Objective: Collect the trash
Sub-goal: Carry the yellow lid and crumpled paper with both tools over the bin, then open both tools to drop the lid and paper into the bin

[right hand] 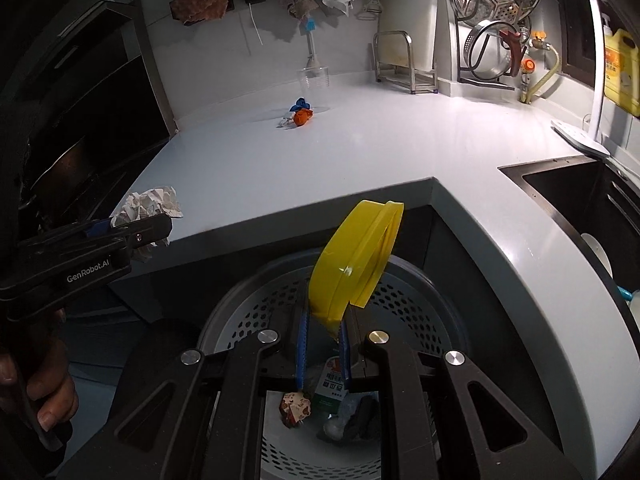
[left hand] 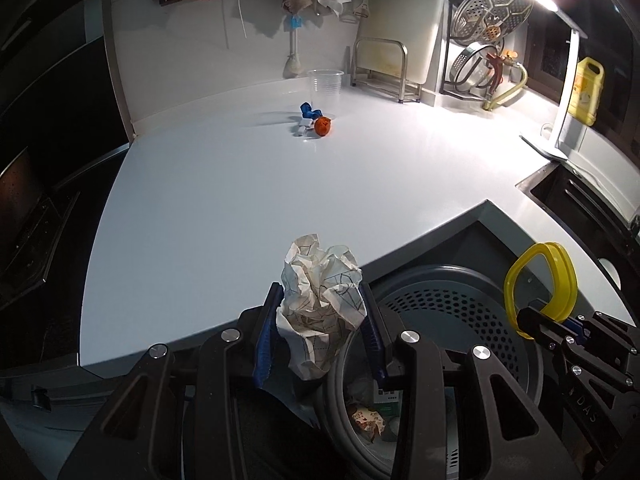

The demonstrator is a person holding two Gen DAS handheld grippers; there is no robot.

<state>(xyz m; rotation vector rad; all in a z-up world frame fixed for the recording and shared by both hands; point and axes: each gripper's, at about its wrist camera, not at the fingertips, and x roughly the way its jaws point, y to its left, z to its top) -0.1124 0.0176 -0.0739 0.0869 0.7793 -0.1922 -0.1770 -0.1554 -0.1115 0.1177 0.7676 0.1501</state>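
Observation:
My left gripper (left hand: 320, 304) is shut on a crumpled ball of printed paper (left hand: 320, 292), held at the counter's front edge beside the grey perforated trash bin (left hand: 460, 304). It also shows in the right wrist view (right hand: 148, 220), with the paper (right hand: 146, 206). My right gripper (right hand: 324, 320) is shut on the edge of a yellow plastic lid (right hand: 356, 264), held tilted over the bin (right hand: 400, 300); the lid shows in the left wrist view (left hand: 540, 288). The bin holds several pieces of trash (right hand: 332, 404). Orange and blue scraps (left hand: 316, 122) lie far back on the counter.
A clear plastic cup (left hand: 326, 86) stands behind the scraps. A metal rack (left hand: 384, 68), steamer trays (left hand: 492, 8), a yellow bottle (left hand: 586, 92) and a white lamp (left hand: 564, 100) line the back right. A dark sink (right hand: 580, 200) is at right, a stove (right hand: 80, 120) at left.

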